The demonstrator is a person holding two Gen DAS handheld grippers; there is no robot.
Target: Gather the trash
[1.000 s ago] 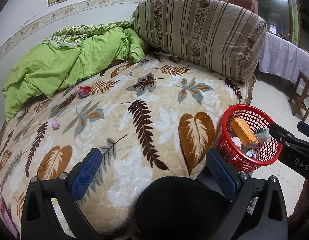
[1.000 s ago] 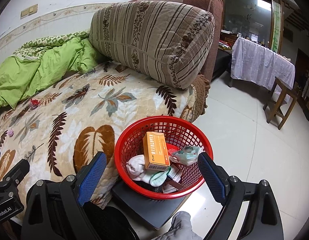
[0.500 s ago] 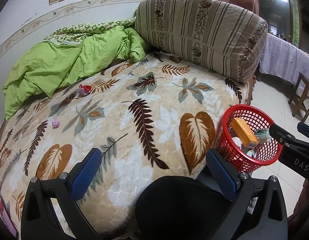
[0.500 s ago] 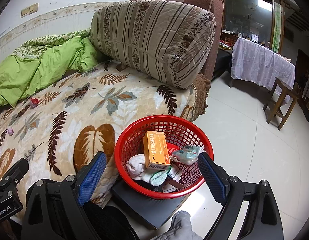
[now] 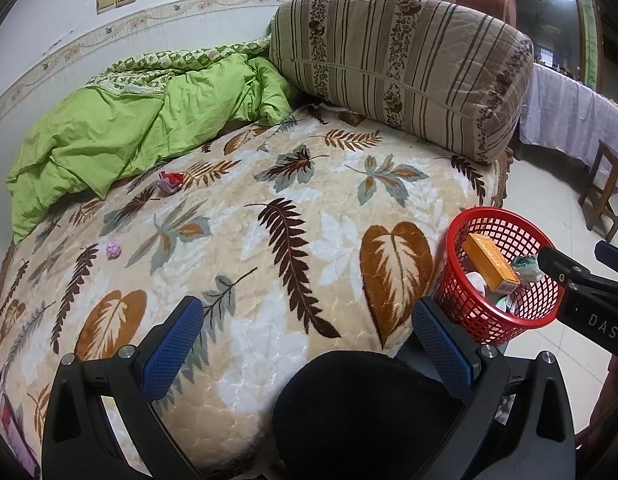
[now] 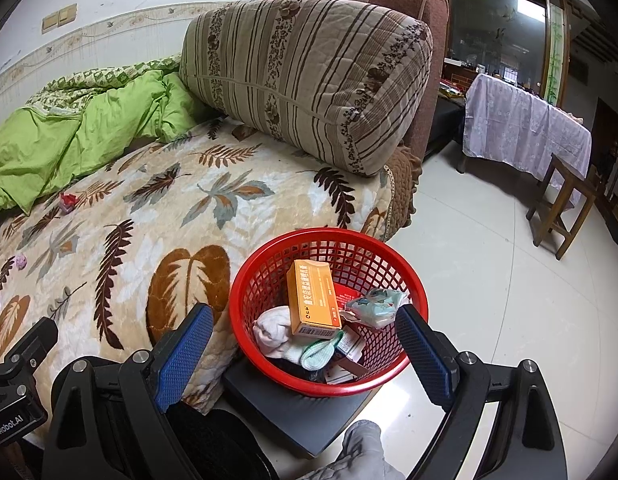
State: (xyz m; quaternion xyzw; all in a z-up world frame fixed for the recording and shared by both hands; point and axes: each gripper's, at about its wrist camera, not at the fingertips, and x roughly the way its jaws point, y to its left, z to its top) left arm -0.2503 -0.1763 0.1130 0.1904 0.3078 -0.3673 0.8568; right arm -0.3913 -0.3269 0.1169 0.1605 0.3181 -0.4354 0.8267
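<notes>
Pillow [image 5: 405,72] behind, quilt [image 5: 121,136] left — red wrapper [image 5: 171,181] lies unobstructed.

We count two scraps of trash lying loose on the one leaf-print blanket [image 5: 269,248]: a red crumpled wrapper [image 5: 171,181] at the far left and a pink crumpled wad [image 5: 113,248] nearer, further left. We see one red basket [image 6: 269,276] at the near right, holding one orange box [image 6: 313,300], one white sock [image 6: 275,330] and one pale packet [image 6: 375,306], with further bits we cannot count. We count one green quilt [image 5: 121,136], one striped cushion [image 5: 401,68] and one wooden stool [image 6: 561,208].
</notes>
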